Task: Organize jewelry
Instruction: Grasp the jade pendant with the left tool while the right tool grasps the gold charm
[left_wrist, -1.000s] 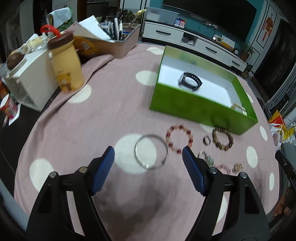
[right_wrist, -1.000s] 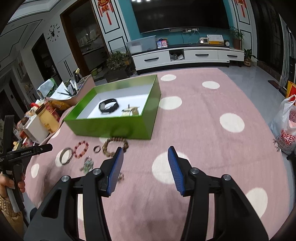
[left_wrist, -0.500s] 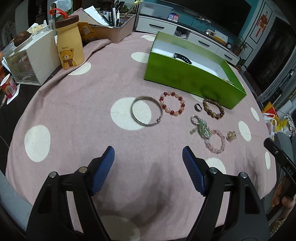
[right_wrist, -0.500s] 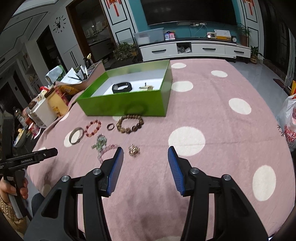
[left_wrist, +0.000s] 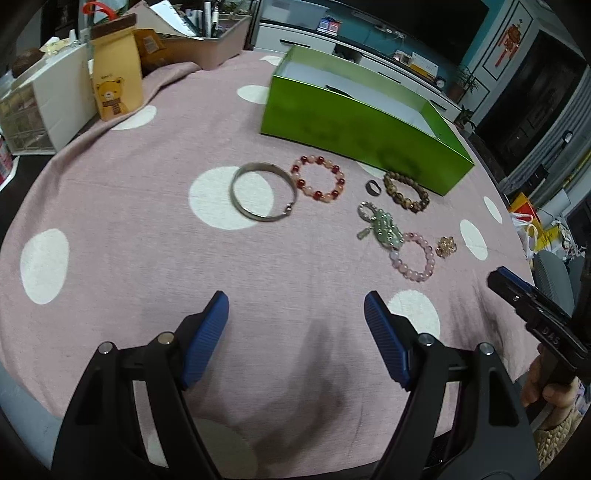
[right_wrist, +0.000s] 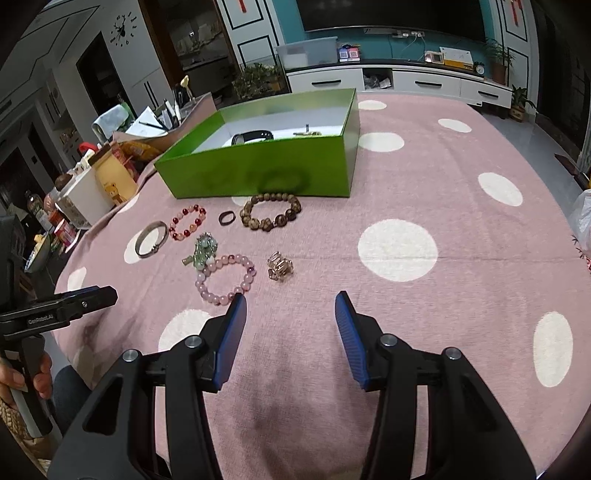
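Left gripper (left_wrist: 295, 308) hangs over the pink dotted tablecloth (left_wrist: 129, 229), jaws spread, nothing between them. Ahead of it lie a silver bangle (left_wrist: 263, 196), then a red bead bracelet (left_wrist: 318, 178). Right gripper (right_wrist: 290, 306) is also parted and empty; a pink bead bracelet (right_wrist: 226, 279) lies just beyond its left finger. The green box (right_wrist: 258, 173) stands farther back.

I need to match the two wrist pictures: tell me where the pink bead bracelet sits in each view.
Left wrist view: the pink bead bracelet lies right of centre, touching the green pendant, with the gold charm to its right.
Right wrist view: the pink bead bracelet lies left of centre, just above the near left pad.
Shared landmark: the green box, beyond the jewelry in both.
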